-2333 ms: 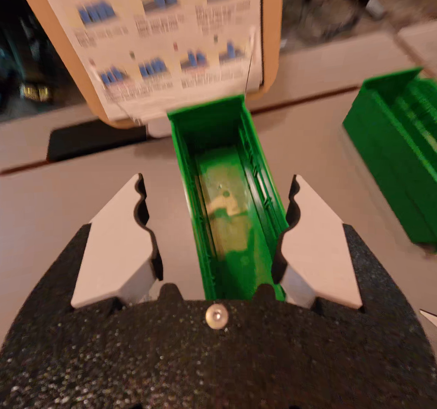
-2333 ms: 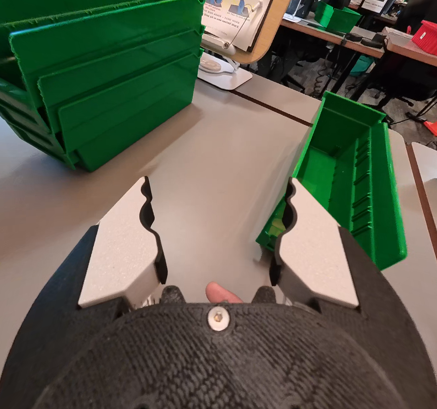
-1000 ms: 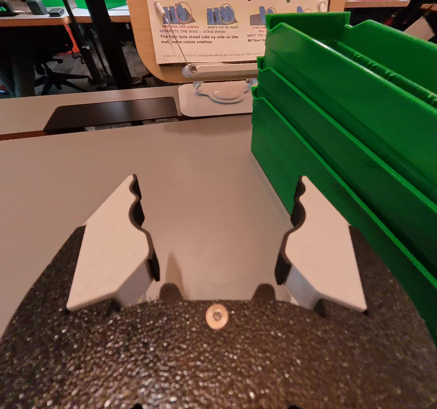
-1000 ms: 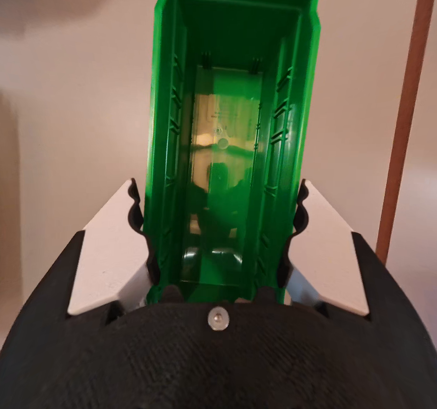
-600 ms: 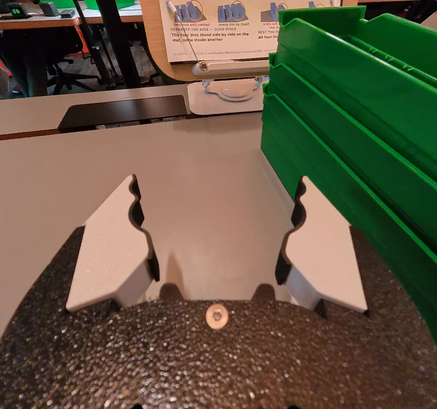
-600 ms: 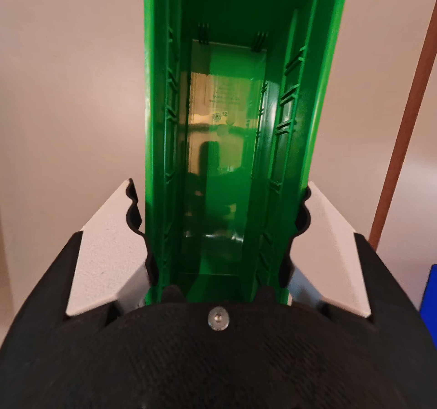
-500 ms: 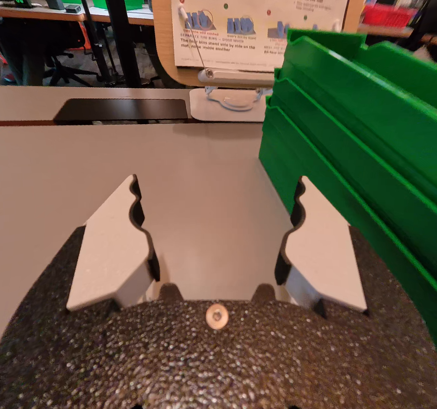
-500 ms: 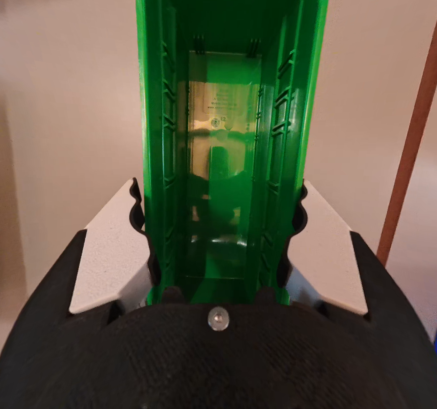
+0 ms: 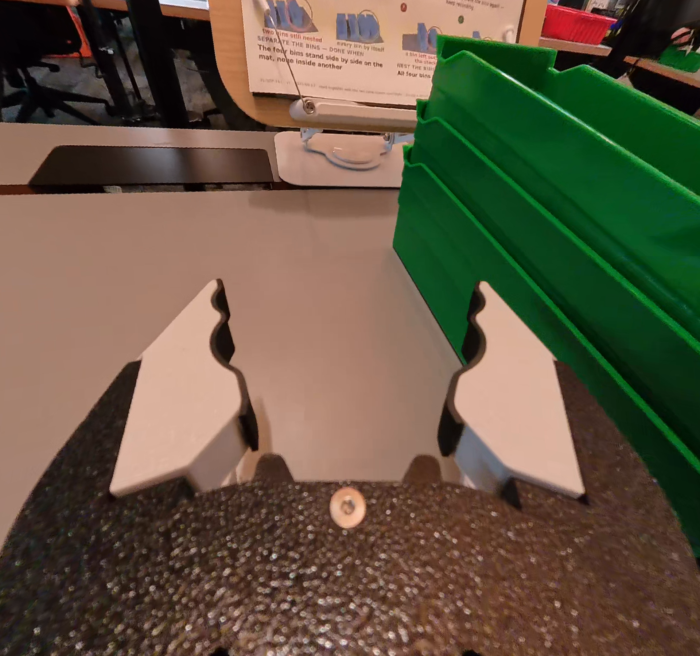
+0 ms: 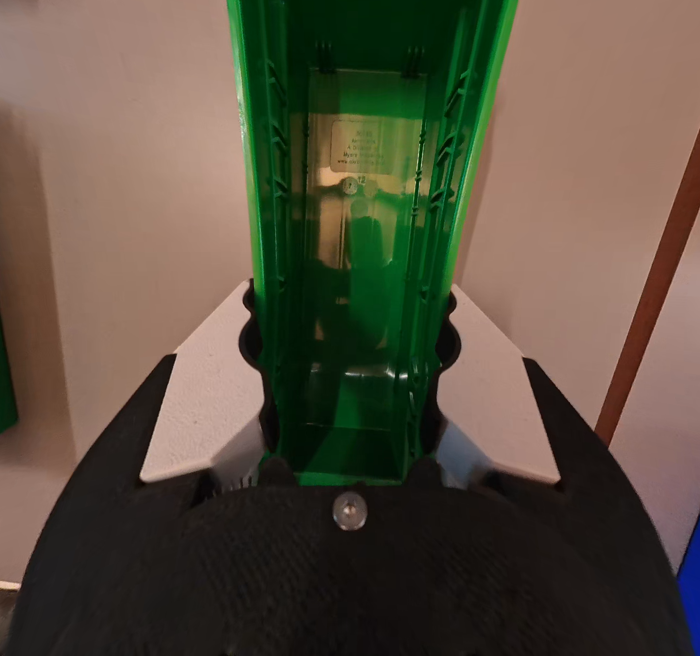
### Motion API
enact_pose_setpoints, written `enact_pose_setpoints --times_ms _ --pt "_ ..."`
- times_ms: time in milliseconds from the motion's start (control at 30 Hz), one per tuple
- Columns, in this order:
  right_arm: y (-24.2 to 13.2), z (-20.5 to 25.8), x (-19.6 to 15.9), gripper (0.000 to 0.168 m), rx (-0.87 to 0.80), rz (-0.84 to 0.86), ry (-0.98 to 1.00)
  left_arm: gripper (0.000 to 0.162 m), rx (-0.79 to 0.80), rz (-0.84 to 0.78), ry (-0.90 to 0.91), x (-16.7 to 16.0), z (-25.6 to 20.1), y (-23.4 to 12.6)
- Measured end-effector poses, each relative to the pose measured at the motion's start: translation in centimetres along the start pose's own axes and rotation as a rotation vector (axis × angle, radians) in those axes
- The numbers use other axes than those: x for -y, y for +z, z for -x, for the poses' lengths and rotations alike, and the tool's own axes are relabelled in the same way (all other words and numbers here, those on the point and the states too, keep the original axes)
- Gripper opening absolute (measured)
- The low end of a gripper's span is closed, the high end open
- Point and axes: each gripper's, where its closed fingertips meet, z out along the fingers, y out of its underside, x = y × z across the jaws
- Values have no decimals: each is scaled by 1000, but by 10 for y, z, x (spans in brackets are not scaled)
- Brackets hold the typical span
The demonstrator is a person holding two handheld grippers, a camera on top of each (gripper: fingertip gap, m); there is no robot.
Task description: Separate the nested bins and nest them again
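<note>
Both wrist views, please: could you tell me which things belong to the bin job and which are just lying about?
Part of the job:
- single green bin, clamped between the right gripper fingers
- stack of nested green bins on the table
- left gripper, open and empty

Just lying about:
- instruction board on its stand
- black panel
- red bin far behind

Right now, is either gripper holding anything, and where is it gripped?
The right gripper holds a single green bin by its two long side walls, near the end closest to the camera. The left gripper is open and empty, beside the stack of green bins.
</note>
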Motion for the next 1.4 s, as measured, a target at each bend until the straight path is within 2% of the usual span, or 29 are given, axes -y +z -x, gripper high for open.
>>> enact_pose_setpoints --times_ms 233,467,700,867,1100,1267,1400 --pt "-9 3 -7 91 5 24 4 122 -19 83 19 -5 2 -4" --pt "-66 40 12 89 38 -65 19 122 -34 200 50 -6 -2 -3" --pt "-150 143 50 94 200 -220 10 122 -33 219 25 -3 3 3" --pt "-194 226 60 97 261 -236 -54 122 -30 210 7 -1 6 4" --pt "-180 295 46 98 351 -129 4 122 -29 226 2 -6 8 2" --pt "-173 319 48 98 397 -164 45 122 -31 220 -2 -6 9 -2" --pt "-166 327 49 98 372 -207 48 122 -37 212 -13 -4 11 -3"
